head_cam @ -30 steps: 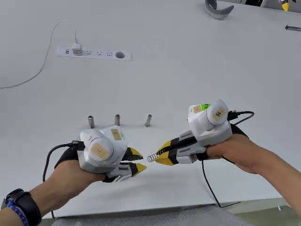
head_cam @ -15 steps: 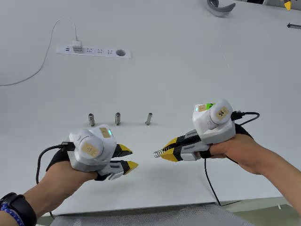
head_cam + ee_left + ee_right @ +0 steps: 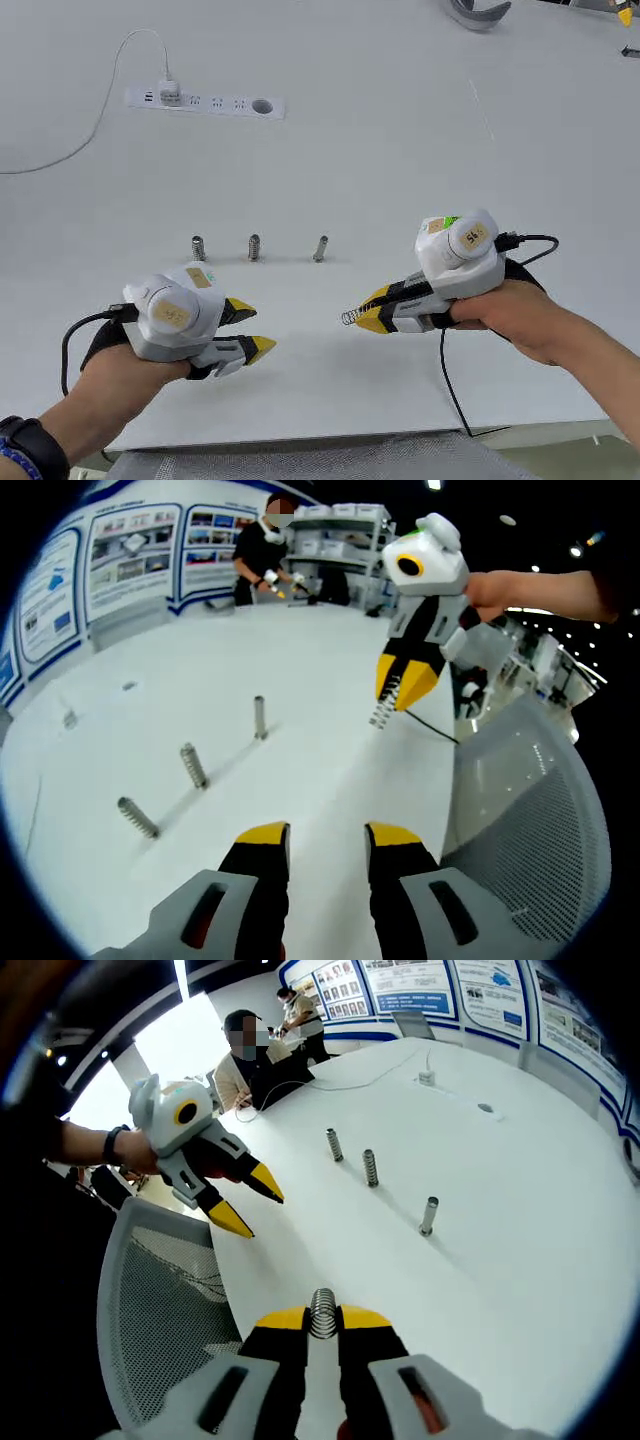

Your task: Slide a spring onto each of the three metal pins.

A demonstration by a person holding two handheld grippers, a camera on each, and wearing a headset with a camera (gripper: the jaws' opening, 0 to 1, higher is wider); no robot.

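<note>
Right tongs (image 3: 361, 316) — spring (image 3: 349, 318) between tips

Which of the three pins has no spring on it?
The rightmost pin in the head view: its shaft is bare, while the middle pin and left pin each wear a spring.

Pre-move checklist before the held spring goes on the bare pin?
1. Spring held: ok. The right gripper is shut on the spring, which sticks out past the tips.
2. Target free: ok. The bare pin stands upright.
3. Other pins done: ok. In the head view, the left pin and the middle pin each carry a spring.
4. Spring lined up over the pin: not ok. It is off to one side, nearer the person, pointing sideways rather than down.
5. Left gripper out of the way: ok. It is open, empty, and apart from the pins.
6. Grip firmness: cannot tell.
</note>
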